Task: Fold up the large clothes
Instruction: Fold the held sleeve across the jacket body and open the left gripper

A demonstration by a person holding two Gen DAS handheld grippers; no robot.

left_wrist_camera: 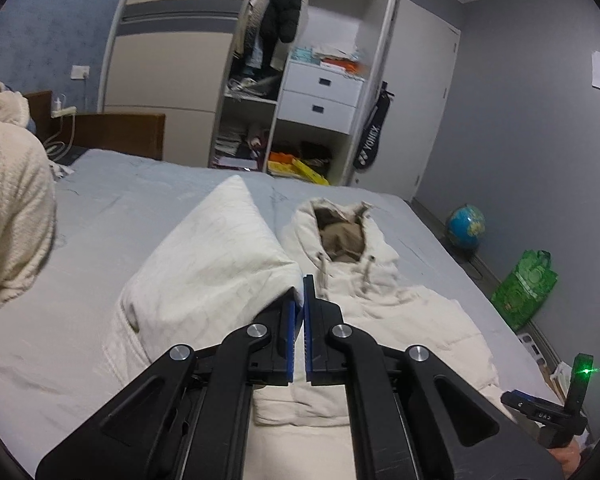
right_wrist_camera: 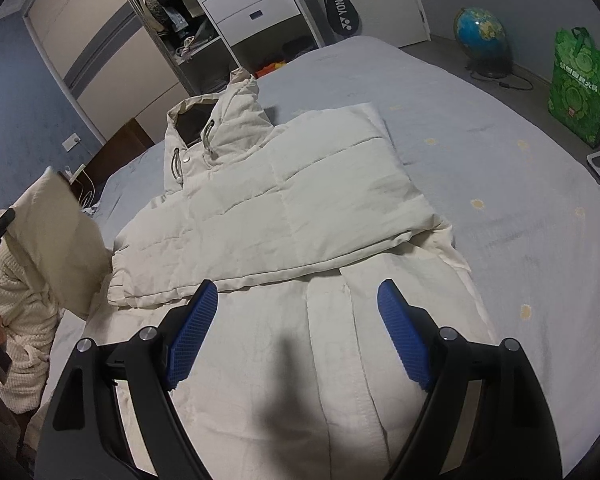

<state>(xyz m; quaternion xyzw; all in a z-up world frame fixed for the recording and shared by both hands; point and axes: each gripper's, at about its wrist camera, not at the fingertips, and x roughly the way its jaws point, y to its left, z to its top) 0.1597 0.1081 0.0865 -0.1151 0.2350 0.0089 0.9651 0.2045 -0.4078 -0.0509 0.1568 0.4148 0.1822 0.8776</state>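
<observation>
A cream hooded puffer jacket [right_wrist_camera: 284, 208] lies on the grey bed [right_wrist_camera: 500, 168], hood [right_wrist_camera: 204, 120] toward the wardrobe, one sleeve [right_wrist_camera: 332, 184] folded across its chest. My left gripper [left_wrist_camera: 303, 300] is shut on the end of the other sleeve [left_wrist_camera: 216, 264] and holds it raised above the bed, left of the hood [left_wrist_camera: 340, 232]. In the right wrist view that raised sleeve [right_wrist_camera: 60, 240] hangs at the far left. My right gripper [right_wrist_camera: 296, 308] stands open over the jacket's lower front, nothing between its blue pads [right_wrist_camera: 192, 332].
An open wardrobe [left_wrist_camera: 300, 80] with drawers stands beyond the bed. A globe [left_wrist_camera: 465, 226] and a green bag [left_wrist_camera: 524, 284] sit on the floor at the right. A person's fluffy cream sleeve [left_wrist_camera: 8, 208] is at the left edge.
</observation>
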